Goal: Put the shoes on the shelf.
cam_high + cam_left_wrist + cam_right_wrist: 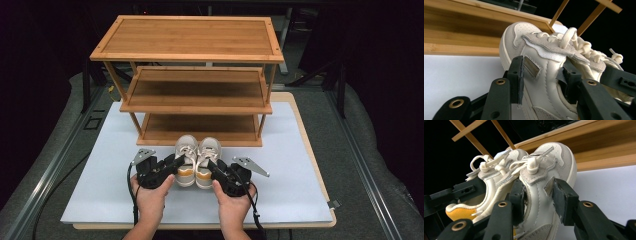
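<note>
A pair of small cream sneakers with orange heels rests side by side in front of a wooden shoe rack (190,47), toes toward it. My left gripper (177,163) is shut on the outer side wall of the left shoe (185,156). In the left gripper view, the left gripper (544,75) has one pad outside the left shoe (515,37) and one inside the collar. My right gripper (214,168) grips the right shoe (208,155) the same way. The right gripper view shows the right gripper (539,195) clamping the side of the right shoe (564,157), with the left shoe (491,177) beside it.
The rack has three bamboo shelves; its bottom shelf (200,131) lies just past the shoes' toes. Everything stands on a white board (100,190) over a grey table. Metal rails run along both sides, and a cable trails from each gripper.
</note>
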